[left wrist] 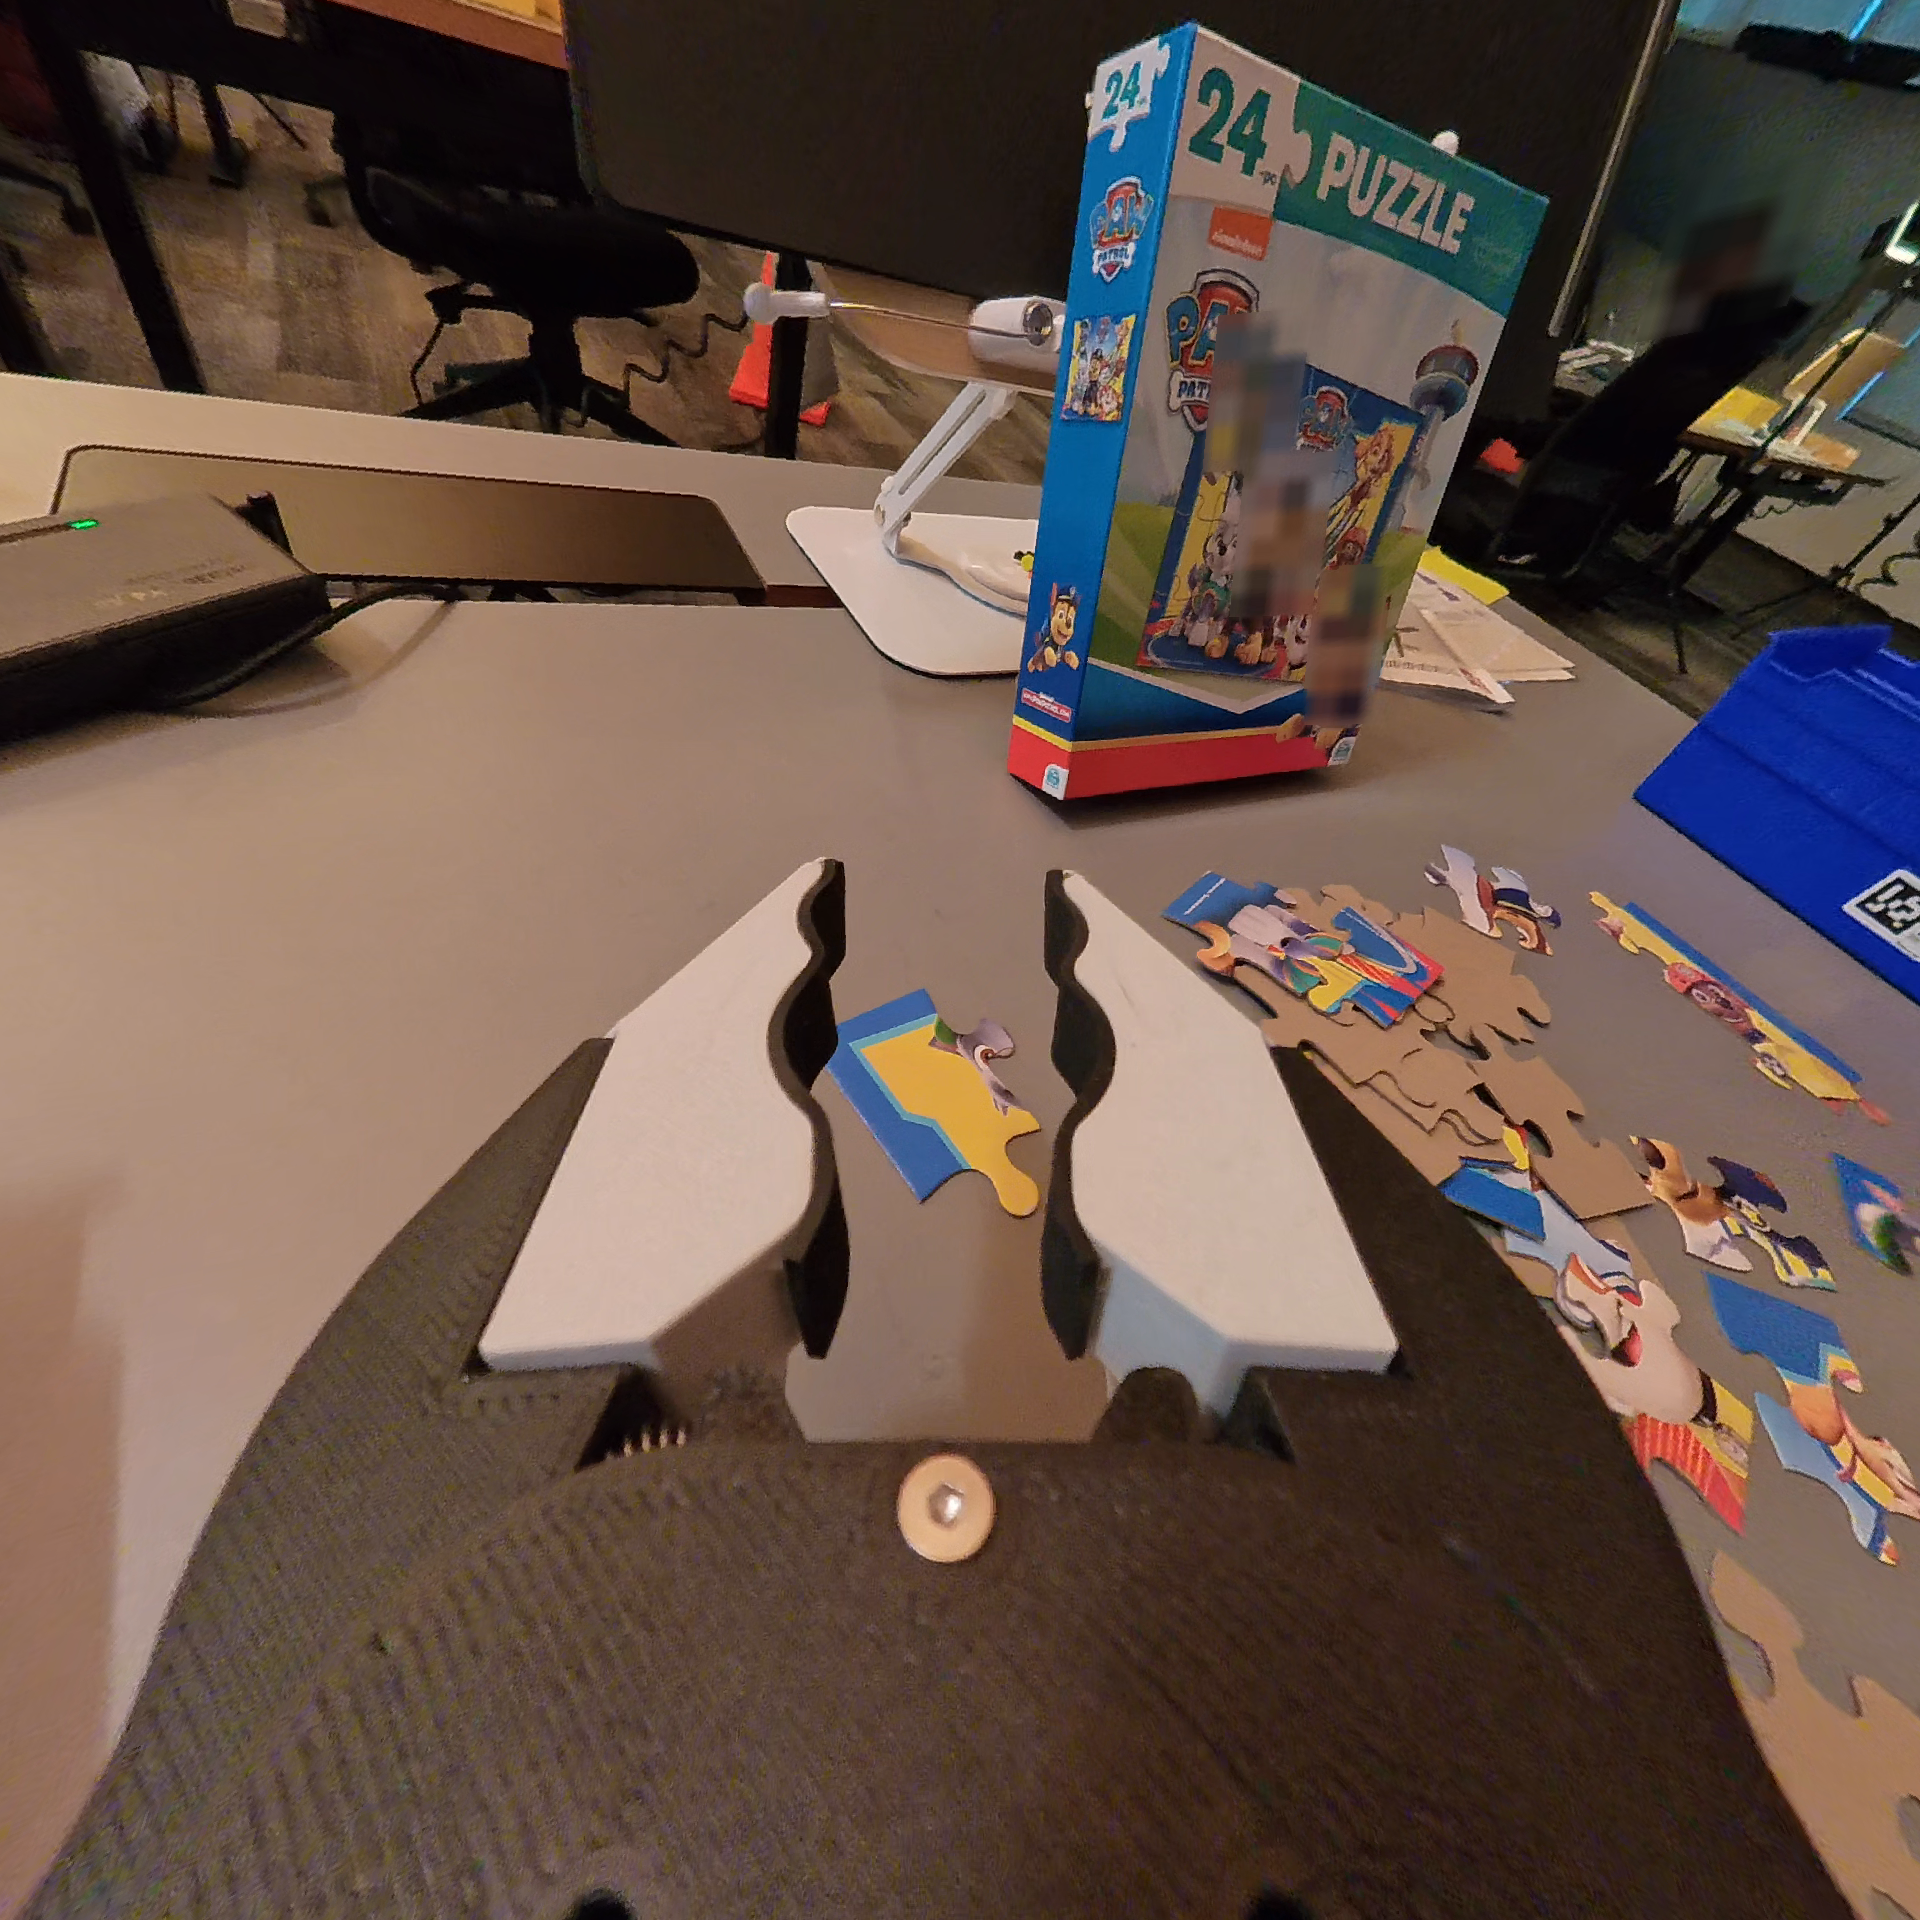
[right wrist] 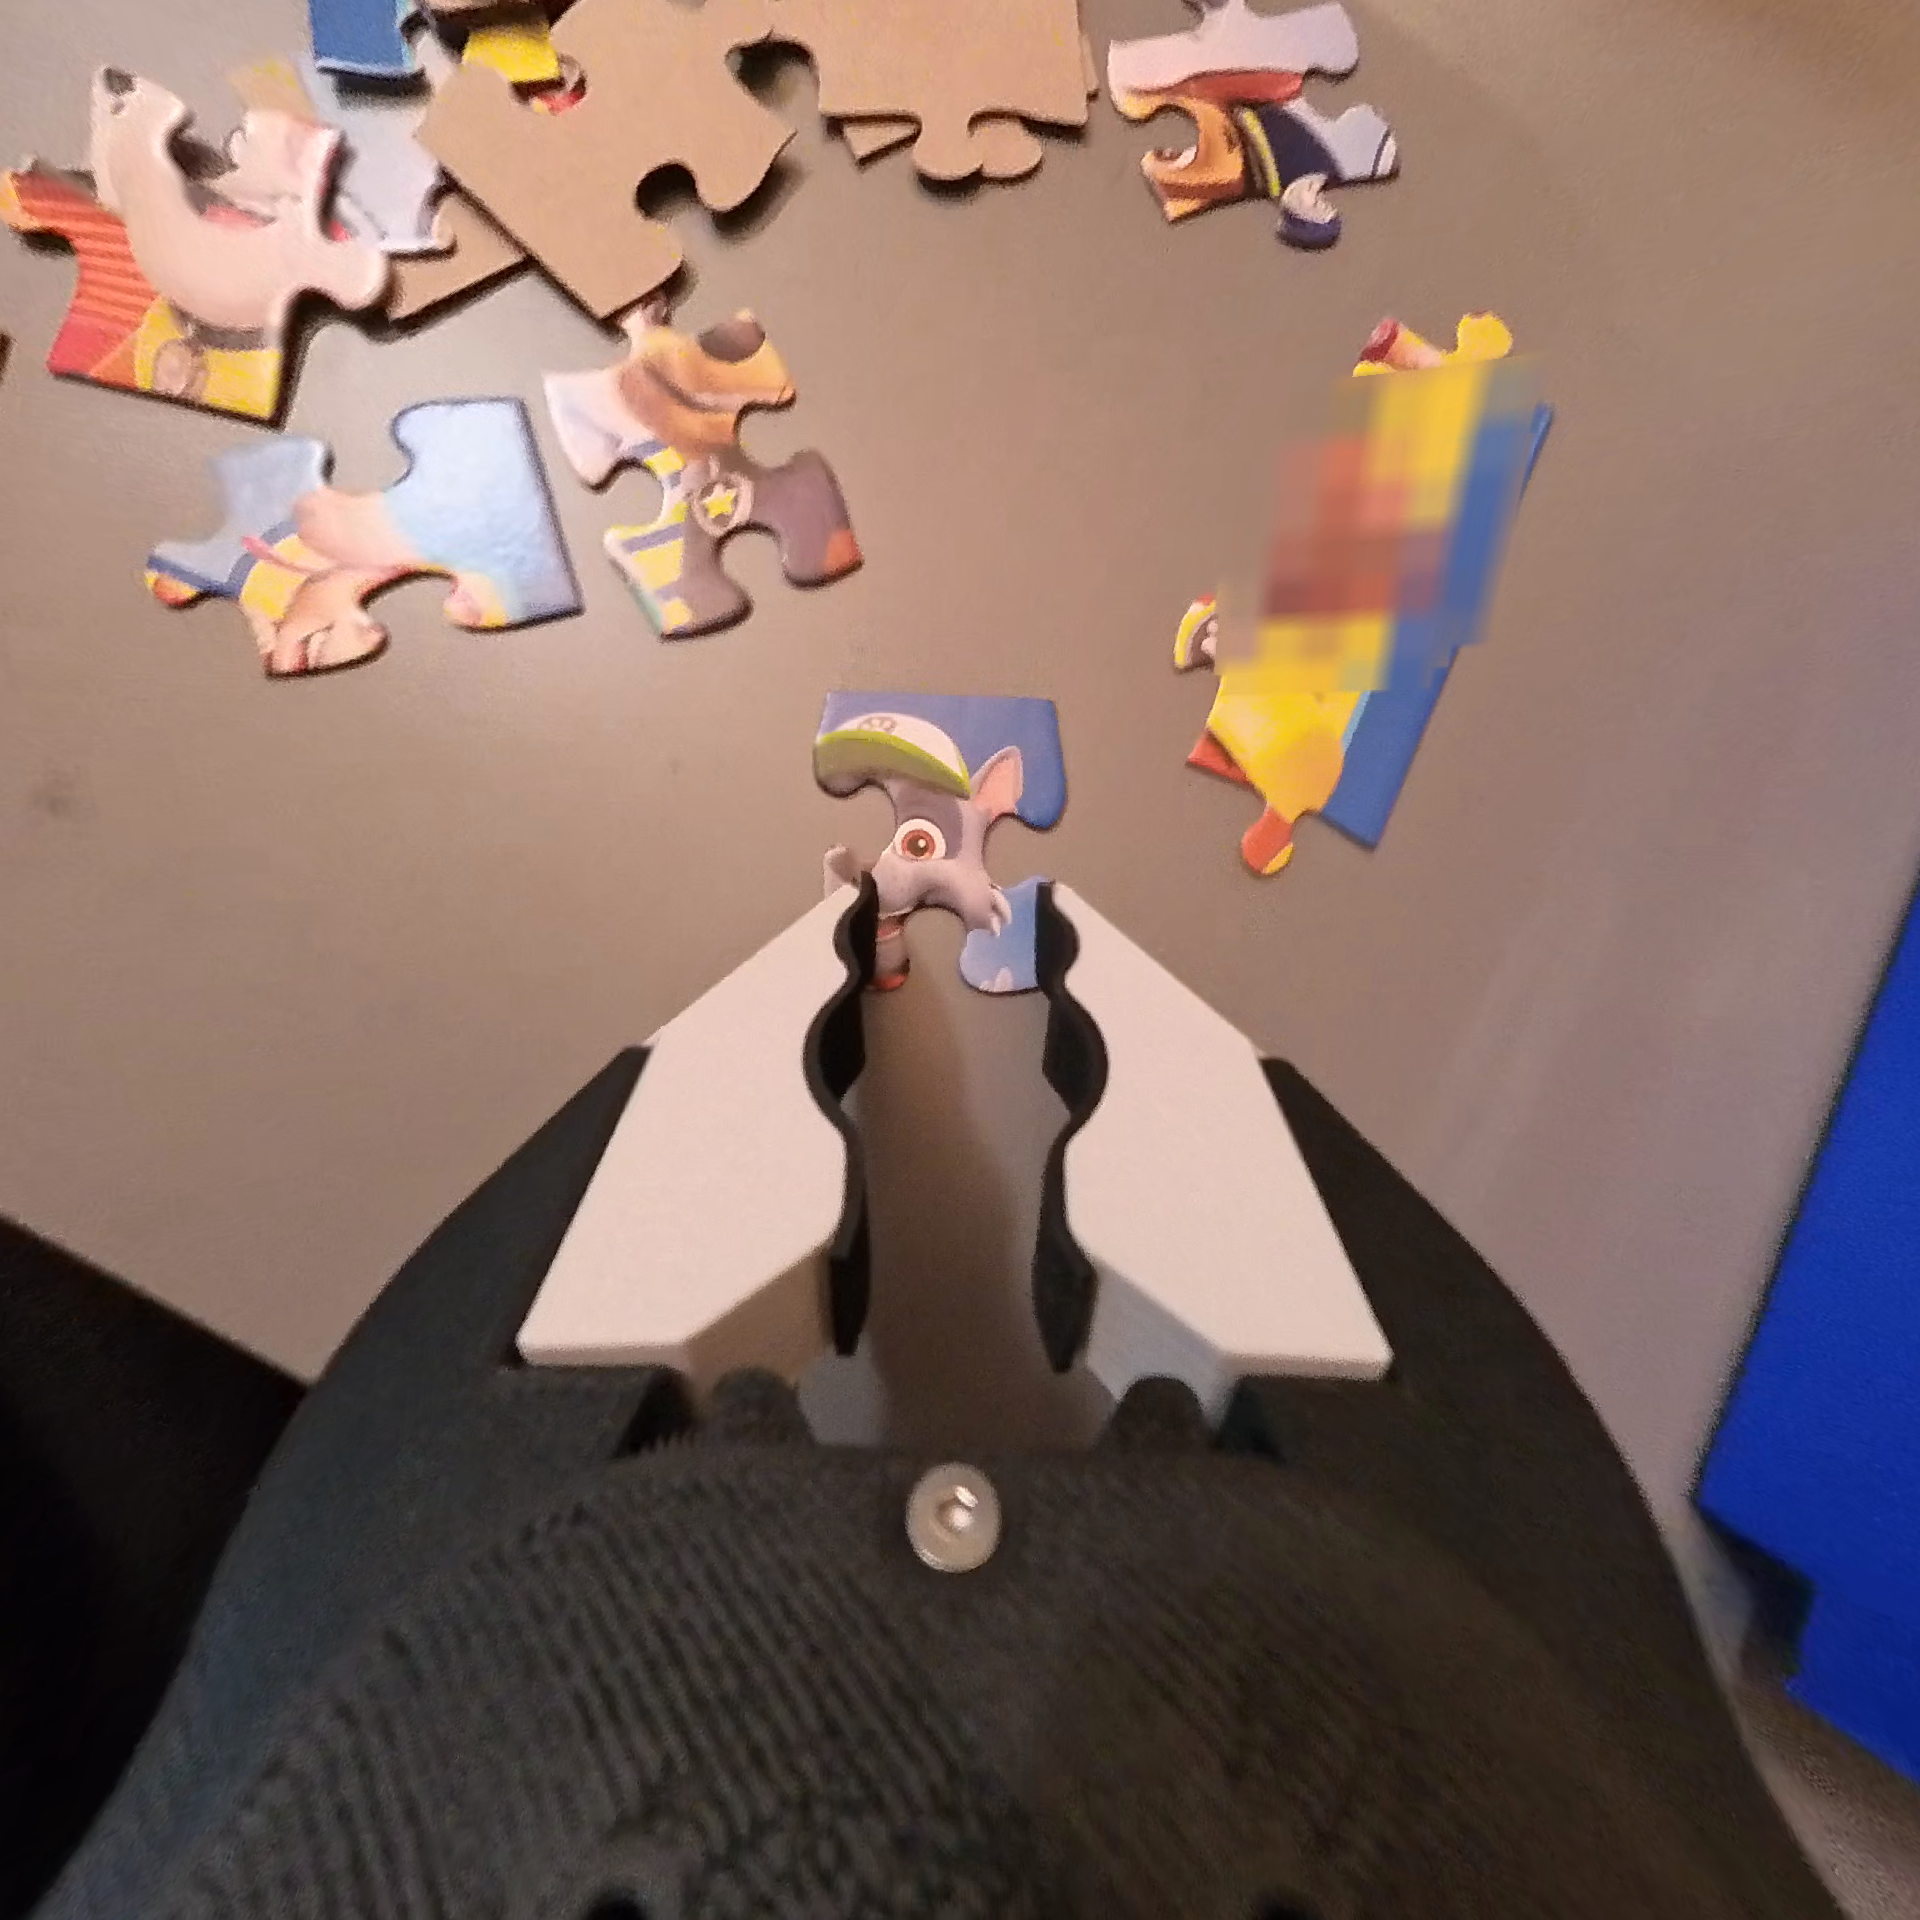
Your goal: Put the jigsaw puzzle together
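In the left wrist view my left gripper [left wrist: 943, 878] is open and low over the grey table [left wrist: 520, 883]. A blue and yellow puzzle piece [left wrist: 935, 1101] lies flat on the table between its fingers. The piece's left edge runs behind the left pad and a gap shows at the right pad. In the right wrist view my right gripper [right wrist: 951, 894] is shut on the lower lobes of a puzzle piece with a grey pup in a green cap [right wrist: 935, 779]. Both fingertips touch its sides. That piece looks sharp while the table around it is blurred.
A tall puzzle box [left wrist: 1268, 436] stands upright beyond the left gripper. Loose pieces [left wrist: 1455, 1018], some face down, lie to its right; they also show in the right wrist view [right wrist: 717, 468]. A blue bin [left wrist: 1818, 769] sits far right. A black device [left wrist: 135, 592] and a white stand [left wrist: 935, 582] sit at the back. My hands' fingertips stand some 40 cm from each other. Between my left fingertips and the black device [left wrist: 135, 592] there is roughly 25 cm.
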Action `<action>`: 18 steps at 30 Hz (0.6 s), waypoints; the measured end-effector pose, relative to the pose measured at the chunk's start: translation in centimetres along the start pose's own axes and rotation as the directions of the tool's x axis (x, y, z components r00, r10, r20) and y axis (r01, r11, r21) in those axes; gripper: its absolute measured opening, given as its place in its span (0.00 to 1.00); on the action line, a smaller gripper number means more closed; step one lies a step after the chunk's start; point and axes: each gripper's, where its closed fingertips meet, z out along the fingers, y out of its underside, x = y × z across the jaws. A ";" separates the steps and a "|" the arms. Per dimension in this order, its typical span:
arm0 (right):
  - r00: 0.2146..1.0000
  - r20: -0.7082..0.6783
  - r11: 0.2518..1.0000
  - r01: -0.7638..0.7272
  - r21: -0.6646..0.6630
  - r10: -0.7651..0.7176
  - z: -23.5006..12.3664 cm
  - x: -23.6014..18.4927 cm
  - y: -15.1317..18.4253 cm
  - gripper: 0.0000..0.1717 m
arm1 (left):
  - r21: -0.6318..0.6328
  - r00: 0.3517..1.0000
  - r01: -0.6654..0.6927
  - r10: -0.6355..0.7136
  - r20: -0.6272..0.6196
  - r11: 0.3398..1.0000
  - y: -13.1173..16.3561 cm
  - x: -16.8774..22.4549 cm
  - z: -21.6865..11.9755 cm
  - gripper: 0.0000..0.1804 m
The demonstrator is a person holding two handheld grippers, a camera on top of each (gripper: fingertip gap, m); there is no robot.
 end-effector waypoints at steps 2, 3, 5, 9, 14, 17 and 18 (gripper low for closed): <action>0.999 0.026 1.000 -0.020 -0.025 0.020 -0.7 -1.2 0.9 0.16 | -0.003 1.000 -0.014 0.014 0.008 1.000 0.1 0.0 0.0 0.20; 0.999 0.044 0.999 -0.025 -0.041 0.026 -1.2 -2.1 1.3 0.16 | 0.000 1.000 -0.017 0.017 0.008 1.000 0.1 0.0 0.0 0.20; 0.995 0.095 0.998 -0.008 -0.068 0.015 -2.1 -4.4 2.2 0.17 | 0.014 1.000 -0.012 0.012 -0.002 1.000 -0.1 0.3 0.0 0.20; 0.977 0.158 0.988 0.151 -0.040 -0.143 -3.5 -7.6 2.7 0.25 | 0.025 1.000 -0.009 0.009 -0.019 1.000 -0.3 0.9 0.0 0.19; 0.949 0.161 0.961 0.255 0.102 -0.269 -4.2 -7.5 2.0 0.25 | 0.014 1.000 -0.023 0.024 -0.019 1.000 0.0 1.1 0.2 0.19; 0.939 0.255 0.969 0.199 0.148 -0.232 -4.8 -8.3 2.2 0.26 | 0.020 1.000 -0.013 0.014 -0.023 1.000 0.0 1.0 0.2 0.19; 0.926 0.290 0.966 0.199 0.168 -0.241 -5.1 -8.7 2.3 0.28 | 0.022 1.000 -0.010 0.010 -0.026 1.000 -0.1 1.0 0.1 0.19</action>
